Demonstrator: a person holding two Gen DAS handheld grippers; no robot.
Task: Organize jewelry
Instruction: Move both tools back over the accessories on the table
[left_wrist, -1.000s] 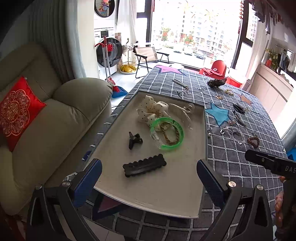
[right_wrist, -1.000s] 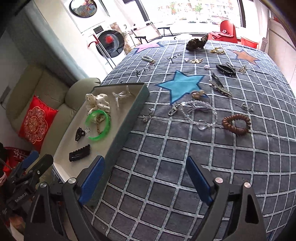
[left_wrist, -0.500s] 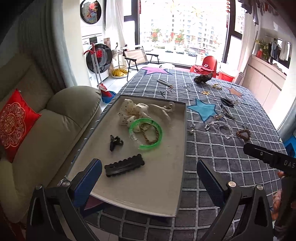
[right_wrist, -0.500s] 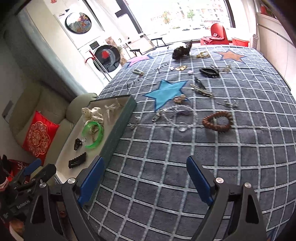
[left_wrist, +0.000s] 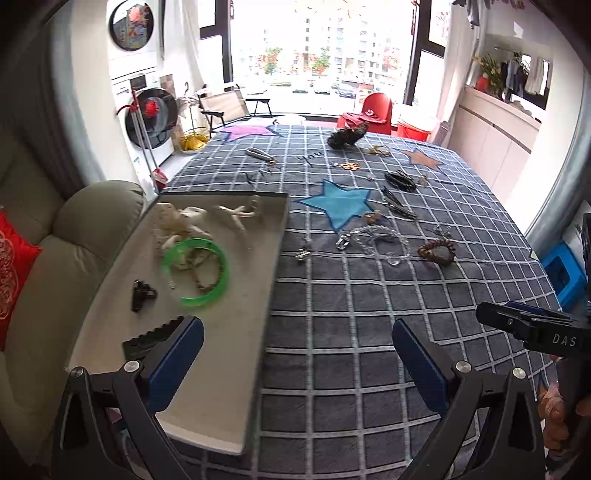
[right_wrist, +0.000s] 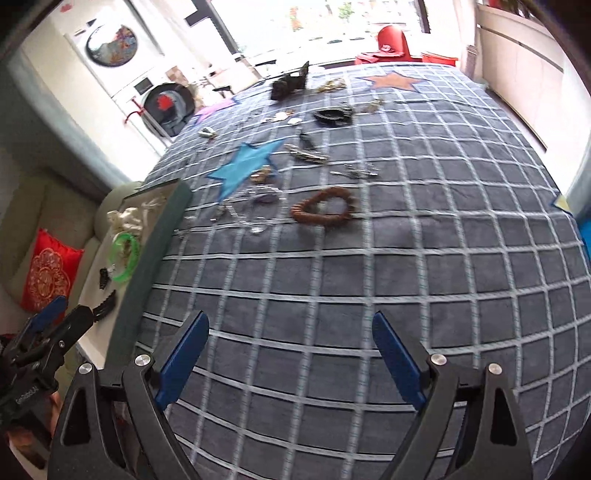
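Above a grid-patterned grey tablecloth (left_wrist: 351, 332), the left gripper (left_wrist: 297, 360) and right gripper (right_wrist: 290, 354) both hover with jaws wide apart, holding nothing. Beside the left gripper sits a long grey tray (left_wrist: 236, 369), its long axis running away from the camera, holding a green bangle (left_wrist: 195, 273), a cream polka-dot bow (left_wrist: 177, 219), a small black claw clip (left_wrist: 142, 293) and a black scalloped hair clip (left_wrist: 151, 338) lying crosswise. Loose on the cloth, a brown beaded bracelet (right_wrist: 323, 210) lies flat near a clear beaded strand (right_wrist: 255, 212), with a black comb clip (right_wrist: 332, 116) farther off.
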